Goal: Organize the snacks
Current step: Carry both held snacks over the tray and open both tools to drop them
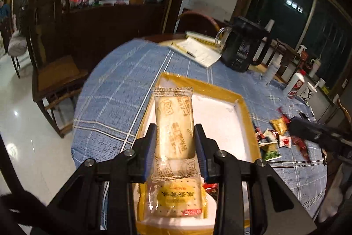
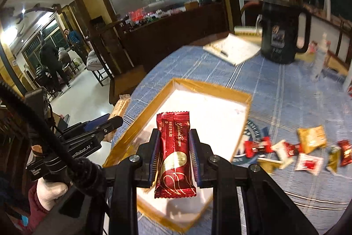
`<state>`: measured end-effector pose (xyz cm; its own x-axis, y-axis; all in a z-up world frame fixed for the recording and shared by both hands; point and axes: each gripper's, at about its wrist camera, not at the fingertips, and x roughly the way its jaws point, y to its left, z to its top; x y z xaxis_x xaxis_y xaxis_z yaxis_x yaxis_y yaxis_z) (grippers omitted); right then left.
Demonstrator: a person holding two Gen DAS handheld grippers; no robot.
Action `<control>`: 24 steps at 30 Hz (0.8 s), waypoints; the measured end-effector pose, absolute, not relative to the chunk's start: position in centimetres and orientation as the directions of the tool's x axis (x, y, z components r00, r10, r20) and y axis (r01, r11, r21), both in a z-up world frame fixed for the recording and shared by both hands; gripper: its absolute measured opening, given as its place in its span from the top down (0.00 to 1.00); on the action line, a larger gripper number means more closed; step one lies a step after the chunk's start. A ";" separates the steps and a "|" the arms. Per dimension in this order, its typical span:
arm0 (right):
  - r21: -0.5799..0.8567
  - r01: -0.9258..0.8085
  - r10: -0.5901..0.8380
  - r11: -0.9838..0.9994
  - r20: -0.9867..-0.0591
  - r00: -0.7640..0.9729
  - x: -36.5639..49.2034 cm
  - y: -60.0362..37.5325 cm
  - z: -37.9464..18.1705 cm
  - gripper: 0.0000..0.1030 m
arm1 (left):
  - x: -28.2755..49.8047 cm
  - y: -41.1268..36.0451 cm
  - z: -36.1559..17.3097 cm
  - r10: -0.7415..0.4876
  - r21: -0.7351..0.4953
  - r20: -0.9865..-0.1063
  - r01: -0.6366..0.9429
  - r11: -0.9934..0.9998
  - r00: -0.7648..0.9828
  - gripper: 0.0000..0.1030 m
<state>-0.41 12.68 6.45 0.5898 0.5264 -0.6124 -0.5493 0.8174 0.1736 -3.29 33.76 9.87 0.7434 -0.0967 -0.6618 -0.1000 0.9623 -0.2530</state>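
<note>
My left gripper (image 1: 175, 131) is shut on a long clear-wrapped cracker pack (image 1: 173, 124) and holds it above the white box with gold-taped rim (image 1: 222, 122). A yellow-labelled cracker pack (image 1: 176, 199) and a red wrapper lie in the box's near end. My right gripper (image 2: 175, 138) is shut on a dark red wafer bar (image 2: 175, 153) over the same box (image 2: 211, 113). The left gripper (image 2: 96, 131) with its pack shows at the left of the right wrist view. Several loose snacks (image 2: 294, 151) lie on the blue cloth right of the box; they also show in the left wrist view (image 1: 275, 136).
A black pitcher (image 2: 280, 36) and an open notebook (image 2: 233, 50) stand at the far side of the round table with blue checked cloth (image 1: 123, 85). Bottles (image 1: 293, 85) stand at the far right. A wooden chair (image 1: 57, 85) is left of the table. People stand far off.
</note>
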 end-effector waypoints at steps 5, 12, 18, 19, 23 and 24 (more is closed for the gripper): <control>0.252 -0.539 0.549 0.804 -0.663 0.509 2.9 14.3 2.2 0.76 | -1.4 34.4 7.6 -0.118 -0.279 -0.708 -0.122 0.952 0.696 0.65; 0.272 -0.517 0.526 0.812 -0.726 0.444 4.9 15.6 -1.7 0.76 | 1.2 34.1 5.6 -0.142 -0.290 -0.755 -0.131 0.948 0.640 0.65; 0.231 -0.532 0.499 0.815 -0.747 0.440 4.1 16.2 -2.8 0.75 | 2.1 33.4 4.4 -0.135 -0.266 -0.782 -0.130 0.955 0.609 0.65; 0.228 -0.533 0.497 0.815 -0.747 0.441 4.0 16.2 -2.9 0.75 | 2.1 33.4 4.3 -0.133 -0.266 -0.783 -0.134 0.955 0.608 0.65; 0.236 -0.523 0.497 0.819 -0.747 0.441 3.9 16.3 -3.2 0.72 | 2.1 33.5 4.0 -0.118 -0.262 -0.789 -0.157 0.952 0.603 0.63; 0.241 -0.516 0.497 0.822 -0.746 0.443 3.9 16.3 -3.3 0.72 | 2.1 33.5 4.0 -0.119 -0.266 -0.788 -0.159 0.951 0.604 0.63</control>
